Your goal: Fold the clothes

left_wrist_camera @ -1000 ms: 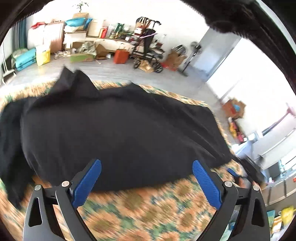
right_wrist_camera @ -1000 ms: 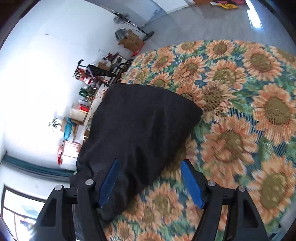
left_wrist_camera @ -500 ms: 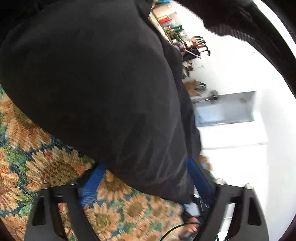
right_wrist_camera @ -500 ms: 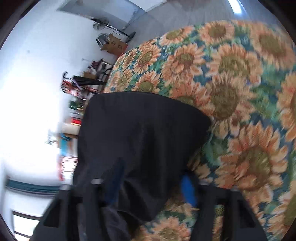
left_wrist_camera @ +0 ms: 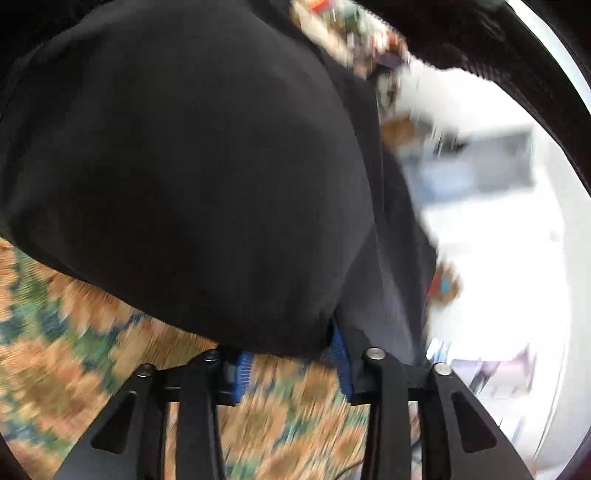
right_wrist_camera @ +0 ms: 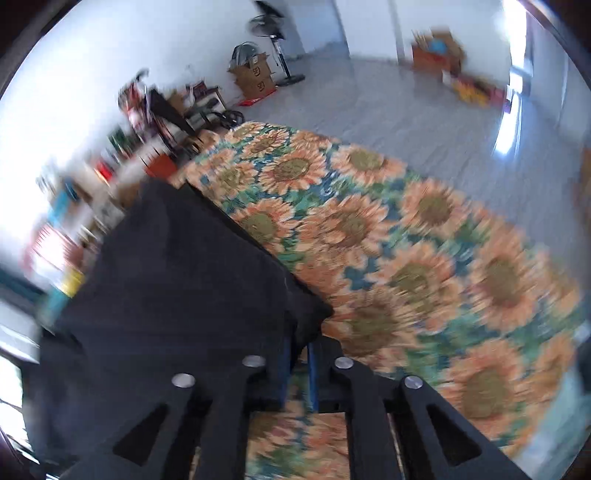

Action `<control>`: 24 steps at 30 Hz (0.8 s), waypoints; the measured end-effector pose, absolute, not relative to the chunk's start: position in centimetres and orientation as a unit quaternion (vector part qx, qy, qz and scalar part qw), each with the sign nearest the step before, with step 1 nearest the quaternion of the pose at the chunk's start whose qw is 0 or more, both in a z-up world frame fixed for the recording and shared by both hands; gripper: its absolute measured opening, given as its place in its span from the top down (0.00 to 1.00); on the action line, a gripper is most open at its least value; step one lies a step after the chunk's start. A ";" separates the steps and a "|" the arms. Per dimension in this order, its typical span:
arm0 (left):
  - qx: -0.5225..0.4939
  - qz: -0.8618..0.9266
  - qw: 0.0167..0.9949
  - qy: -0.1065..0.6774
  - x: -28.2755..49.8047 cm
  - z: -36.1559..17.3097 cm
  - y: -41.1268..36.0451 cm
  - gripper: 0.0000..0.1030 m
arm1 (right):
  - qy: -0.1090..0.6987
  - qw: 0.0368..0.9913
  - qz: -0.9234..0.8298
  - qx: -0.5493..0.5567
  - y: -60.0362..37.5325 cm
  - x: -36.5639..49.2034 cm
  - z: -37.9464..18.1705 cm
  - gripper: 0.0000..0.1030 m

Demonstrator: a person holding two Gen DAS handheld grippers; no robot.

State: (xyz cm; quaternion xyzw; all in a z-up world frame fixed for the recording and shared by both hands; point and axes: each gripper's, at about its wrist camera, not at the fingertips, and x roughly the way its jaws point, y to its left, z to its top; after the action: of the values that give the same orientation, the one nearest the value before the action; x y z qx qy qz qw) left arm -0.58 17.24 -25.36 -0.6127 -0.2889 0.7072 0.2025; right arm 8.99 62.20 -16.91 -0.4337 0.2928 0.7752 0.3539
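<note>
A black garment (left_wrist_camera: 184,166) lies on the sunflower-patterned cover (left_wrist_camera: 92,350) and fills most of the left wrist view. My left gripper (left_wrist_camera: 291,354) is at its near edge. Its jaws are closing, with a thick fold of the black cloth bunched between the blue pads (left_wrist_camera: 242,369). In the right wrist view the same garment (right_wrist_camera: 177,288) spreads to the left. My right gripper (right_wrist_camera: 297,354) is shut on its near corner, the pads close together with cloth pinched between them. The fingertips of both grippers are partly hidden by cloth.
The sunflower cover (right_wrist_camera: 424,266) stretches bare to the right of the garment. Beyond it are grey floor, cardboard boxes (right_wrist_camera: 255,75), a standing fan (right_wrist_camera: 275,33) and clutter along the white wall. A dark sleeve (left_wrist_camera: 480,44) crosses the top of the left view.
Both grippers went from wide open near the garment's edge to closed on it. The left one dropped and rolled; the right one rolled and shifted, lifting the corner.
</note>
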 end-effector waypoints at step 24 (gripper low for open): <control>-0.690 0.706 0.150 0.059 -8.7 -23.3 13.1 0.97 | 0.122 0.301 0.763 -0.560 53.9 -17.0 -17.8 0.93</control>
State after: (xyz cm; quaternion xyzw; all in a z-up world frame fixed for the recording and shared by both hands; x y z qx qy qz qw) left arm -8.69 13.15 -23.32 -0.6900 0.0587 0.7056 0.1505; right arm -16.96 53.88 -17.83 -0.5598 0.1216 0.7626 0.3005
